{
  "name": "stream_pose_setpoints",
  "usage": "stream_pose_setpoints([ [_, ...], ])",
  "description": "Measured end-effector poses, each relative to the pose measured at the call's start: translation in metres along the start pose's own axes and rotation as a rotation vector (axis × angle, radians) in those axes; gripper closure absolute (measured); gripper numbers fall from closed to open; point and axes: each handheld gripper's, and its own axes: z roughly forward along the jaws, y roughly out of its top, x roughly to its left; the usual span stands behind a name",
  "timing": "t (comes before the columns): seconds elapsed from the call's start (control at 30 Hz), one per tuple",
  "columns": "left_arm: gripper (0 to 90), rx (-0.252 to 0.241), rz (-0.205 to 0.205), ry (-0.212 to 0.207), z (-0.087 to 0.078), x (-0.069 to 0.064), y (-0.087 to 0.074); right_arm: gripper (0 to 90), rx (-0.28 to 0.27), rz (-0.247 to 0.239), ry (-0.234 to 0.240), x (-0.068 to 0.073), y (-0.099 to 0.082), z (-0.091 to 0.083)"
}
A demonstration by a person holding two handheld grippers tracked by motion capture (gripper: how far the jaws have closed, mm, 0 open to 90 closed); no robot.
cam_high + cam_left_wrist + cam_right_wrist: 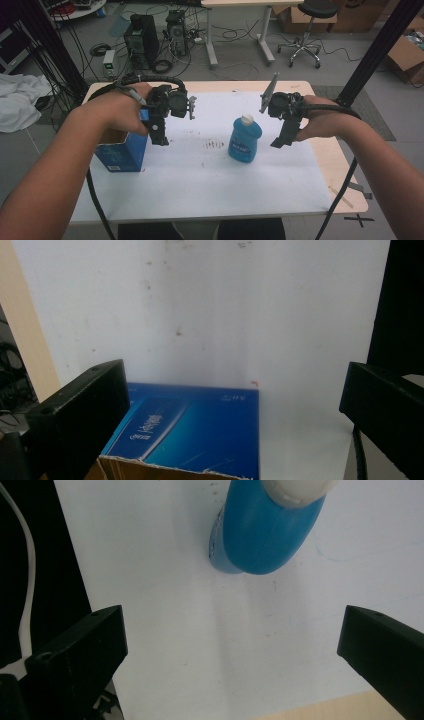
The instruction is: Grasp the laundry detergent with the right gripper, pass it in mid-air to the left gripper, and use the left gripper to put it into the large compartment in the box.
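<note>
Since neither claw holds anything, the work in hand looks like picking up the box [121, 152] or the bottle [244, 140], both on the white counter [210, 185].

Box: blue cardboard, open at the top with a torn edge, standing at the counter's left side. Probably light and fairly stiff at the corners, but the walls will likely flex if squeezed mid-panel. I'd pinch one wall over the open rim or span it near a corner. The left claw [160, 135] hangs just above and beside its right edge, jaws spread wide. In the left gripper view the box [190, 432] sits low between them, nearer the left jaw.

Bottle: blue plastic, white cap [247, 119], label facing the person, upright near the counter's middle. Smooth curved sides, so likely slippery; weight depends on the fill, which I can't tell. A tall narrow body tips easily if nudged. Best hold is probably across the flatter faces below the shoulder, not the cap. The right claw [282, 137] sits just right of it, apart, jaws wide open. In the right gripper view the bottle [265, 530] is ahead and off to the upper side, not between the jaws.

Obstructions: none between either claw and its thing. Box and bottle stand well apart. Some dark marks [215, 145] on the counter between them, harmless. Each claw's own trailing cable could snag.
</note>
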Motion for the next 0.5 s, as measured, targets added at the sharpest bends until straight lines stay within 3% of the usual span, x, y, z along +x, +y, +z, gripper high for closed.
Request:
stream_pose_setpoints([
  [0.43,0.1,-0.001,0.005,0.002,-0.001,0.000,-0.001,0.0,-0.107,0.051,0.025,-0.002,-0.023,0.040],
  [0.5,0.1,-0.001,0.004,0.000,0.000,0.000,0.000,0.0,-0.150,0.062,0.032,-0.004,-0.026,0.049],
])
